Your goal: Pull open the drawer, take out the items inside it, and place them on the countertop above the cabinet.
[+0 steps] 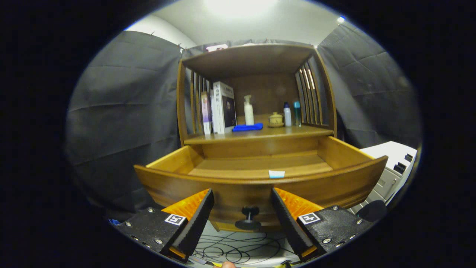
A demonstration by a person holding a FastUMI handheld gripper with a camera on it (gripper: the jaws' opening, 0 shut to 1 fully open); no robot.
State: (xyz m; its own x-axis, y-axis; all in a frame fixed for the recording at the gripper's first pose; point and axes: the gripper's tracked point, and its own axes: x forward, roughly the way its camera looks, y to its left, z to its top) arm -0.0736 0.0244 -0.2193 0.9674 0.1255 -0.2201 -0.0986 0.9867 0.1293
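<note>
In the gripper view, the claw (241,208) hung apart and empty, its fingers flanking the knob (248,219) without touching it, likely having just let go. The drawer (260,184) stood pulled out below the tabletop (260,134). Inside lay a small pale item (276,174) against the front edge. Books (219,108), bottles (248,110) and a blue cloth (247,127) sat on the tabletop.
</note>
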